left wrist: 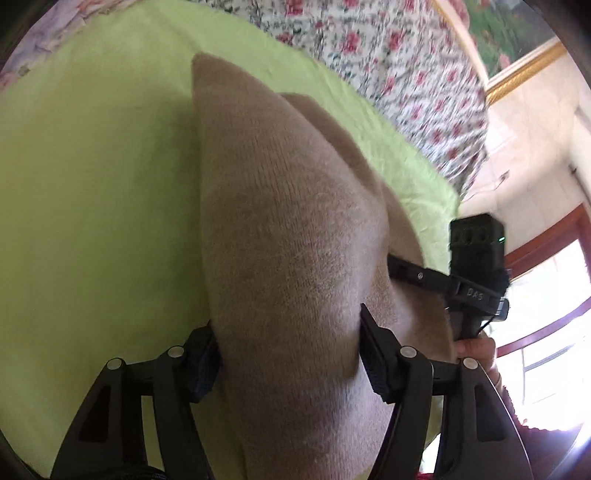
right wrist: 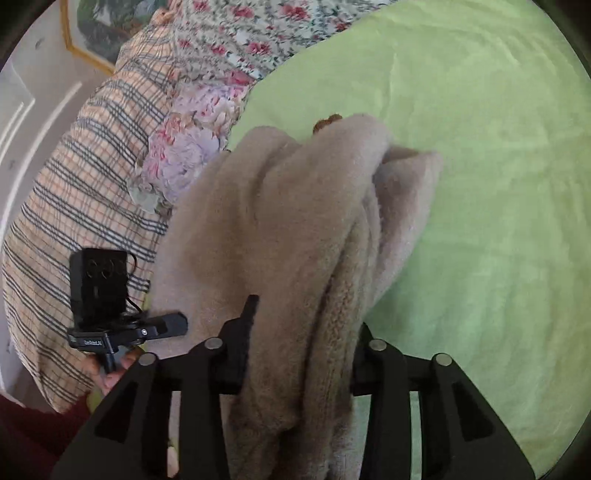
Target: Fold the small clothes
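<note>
Beige knit garment (left wrist: 288, 236) bunched between the jaws of both grippers, over green blanket (right wrist: 498, 184).

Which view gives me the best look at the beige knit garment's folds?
Right wrist view: the beige knit garment hangs bunched in several folds between the right gripper fingers, over the green blanket. Left wrist view shows one smooth face filling the left gripper.

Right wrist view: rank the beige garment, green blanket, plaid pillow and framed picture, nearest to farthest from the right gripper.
1. Beige garment: between the right gripper fingers.
2. Green blanket: underneath, spreading right.
3. Plaid pillow: left, past the blanket's edge.
4. Framed picture: top left, on the wall.
</note>
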Available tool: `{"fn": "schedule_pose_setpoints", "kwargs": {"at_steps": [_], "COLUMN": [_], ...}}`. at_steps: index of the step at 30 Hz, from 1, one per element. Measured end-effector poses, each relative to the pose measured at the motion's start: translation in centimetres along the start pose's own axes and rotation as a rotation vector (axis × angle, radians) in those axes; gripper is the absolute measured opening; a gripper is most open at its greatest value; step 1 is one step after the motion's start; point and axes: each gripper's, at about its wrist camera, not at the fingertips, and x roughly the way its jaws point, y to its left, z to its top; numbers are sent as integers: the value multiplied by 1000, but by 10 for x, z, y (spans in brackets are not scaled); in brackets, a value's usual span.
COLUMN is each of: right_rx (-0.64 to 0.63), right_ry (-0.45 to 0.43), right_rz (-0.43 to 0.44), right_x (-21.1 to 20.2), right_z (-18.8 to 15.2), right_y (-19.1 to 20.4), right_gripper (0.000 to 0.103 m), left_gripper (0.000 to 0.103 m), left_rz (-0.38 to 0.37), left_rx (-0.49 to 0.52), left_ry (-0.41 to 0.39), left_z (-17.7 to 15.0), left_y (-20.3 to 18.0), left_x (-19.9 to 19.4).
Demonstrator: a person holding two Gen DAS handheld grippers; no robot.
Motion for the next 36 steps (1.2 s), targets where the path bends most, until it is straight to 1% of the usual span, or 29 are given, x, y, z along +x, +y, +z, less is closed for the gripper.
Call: {"fn": "schedule_pose_setpoints", "kwargs": {"at_steps": [1, 2, 4, 5, 6, 7, 9, 11, 12, 13, 14, 15, 17, 18, 19, 20, 22, 23, 24, 25, 27, 29, 30, 32, 34, 35, 36], "right_rx": [-6, -18, -24, -16, -11, -5, 8, 34, 57, 78, 87, 68, 10, -1, 4, 14, 38, 50, 60, 63, 62, 61, 64, 78, 74, 63, 49], "right_ry": [-7, -24, -82, -121, -143, -151, -158, -132, -108, -81, -73, -102, -225, -284, -296, -289, -238, -213, -193, -183, -181, -182, -185, -201, -223, -237, -248], "right_rz": [-29, -63, -98, -106, -106, -108, -139, -130, -110, -95, -108, -109, -70, -71, -94, -127, -171, -184, -194, -202, -212, -214, -210, -202, -177, -166, -150], "right_x": [-5, -12, -29, -37, -40, -41, -30, -11, 1, 10, 16, 12, -16, -32, -37, -38, -25, -18, -11, -6, -1, -4, -8, -21, -38, -48, -61], "right_z": [2, 5, 12, 18, 26, 34, 56, 71, 77, 81, 83, 83, 76, 70, 68, 65, 61, 58, 56, 55, 55, 56, 55, 50, 37, 27, 12], "right_y": [0, 2, 3, 3, 2, -1, -5, -10, -15, -19, -20, -15, -2, 0, -2, -7, -21, -27, -33, -36, -35, -32, -30, -25, -15, -8, 0], "right_gripper": [56, 58, 59, 59, 59, 59, 59, 59, 52, 31, 15, 12, 11, 10, 9, 9, 8, 8, 8, 8, 8, 10, 13, 15, 24, 26, 31], "left_gripper": [69, 73, 75, 75, 76, 77, 77, 77, 77, 76, 76, 76, 71, 68, 68, 68, 68, 68, 68, 68, 68, 68, 68, 67, 67, 67, 68], "left_rz": [9, 23, 51, 58, 67, 66, 64, 78, 83, 92, 106, 122, 160, 181, 206, 229, 257, 274, 308, 337, 369, 370, 363, 342, 324, 306, 298], "left_rx": [8, 17, 28, 24, 9, -8, -48, -80, -89, -94, -91, -87, -62, -47, -34, -21, -12, -6, 21, 48, 70, 68, 65, 68, 90, 110, 126], "left_ry": [-22, -48, -92, -109, -125, -133, -149, -154, -155, -154, -152, -150, -150, -150, -149, -143, -120, -117, -116, -116, -112, -111, -113, -127, -155, -169, -173], "left_z": [2, 6, 15, 20, 27, 32, 41, 50, 53, 56, 59, 61, 62, 64, 63, 64, 65, 65, 65, 65, 63, 61, 59, 52, 35, 22, 12], "left_y": [-1, -2, 0, 1, 7, 11, 23, 31, 32, 31, 31, 25, 22, 20, 20, 21, 21, 20, 15, 11, 7, 6, 5, -2, -13, -20, -25], "left_x": [-5, -11, -22, -25, -27, -27, -31, -30, -27, -23, -21, -14, -11, -6, -4, 0, 11, 14, 18, 21, 21, 16, 11, -4, -23, -34, -40]}}
